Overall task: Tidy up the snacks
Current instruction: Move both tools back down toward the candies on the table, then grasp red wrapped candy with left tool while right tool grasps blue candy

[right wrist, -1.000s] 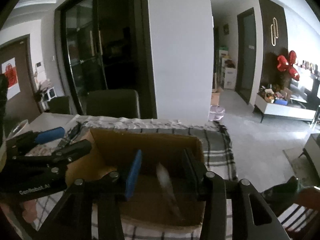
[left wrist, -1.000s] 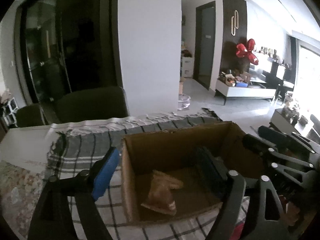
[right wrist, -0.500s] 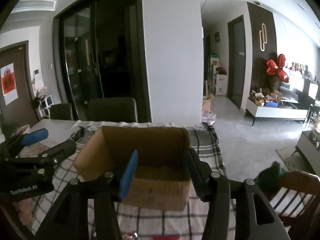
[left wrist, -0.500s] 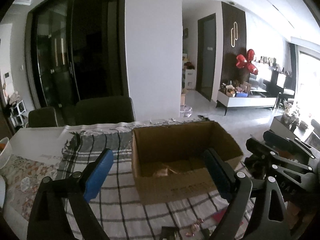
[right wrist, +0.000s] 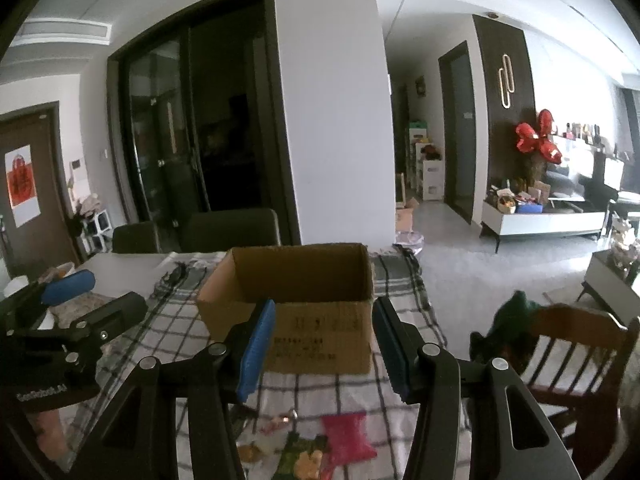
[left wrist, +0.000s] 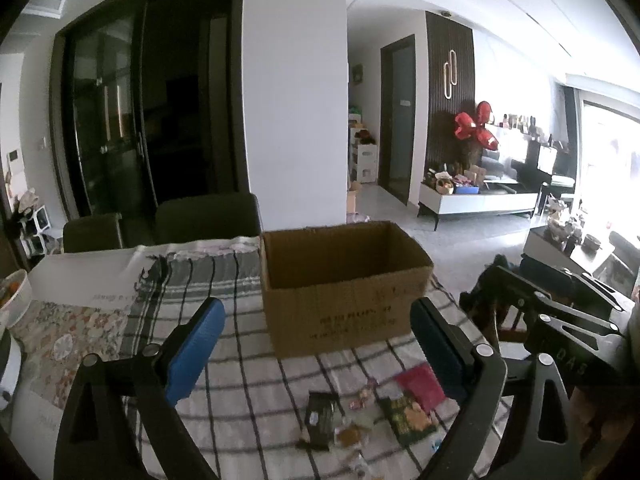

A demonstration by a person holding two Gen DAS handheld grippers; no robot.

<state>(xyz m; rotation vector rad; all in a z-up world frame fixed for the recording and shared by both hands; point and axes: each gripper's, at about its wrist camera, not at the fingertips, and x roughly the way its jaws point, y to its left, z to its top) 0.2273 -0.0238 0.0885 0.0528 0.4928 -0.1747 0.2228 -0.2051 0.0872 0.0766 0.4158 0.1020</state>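
Nearest, the left hand-held gripper [left wrist: 316, 344], with blue pads on black fingers, is opening wide with nothing between its jaws. The right hand-held gripper [right wrist: 324, 344], of the same build, stands partly open and empty. On the left one's black body, seen from the right wrist view, white lettering reads roughly "GenRobot.AI".

Just in front of the open brown cardboard box [left wrist: 344, 288], on the black-and-white checked cloth [left wrist: 240, 392] that covers the bench, lies a loose cluster of snacks: a flat pink packet [left wrist: 420, 386], a green printed packet [left wrist: 408, 416], a dark packet [left wrist: 320, 414] and some small wrapped sweets [left wrist: 358, 400]. All of them lie outside the box.

Dark printed writing marks the near wall of the box, too blurred to read. Its inside is not visible from here.

Left of the box lies a floral patterned mat [left wrist: 68, 336]. Behind the box stand two dark chairs [left wrist: 208, 218], and to its right a brown wooden chair [right wrist: 572, 348].
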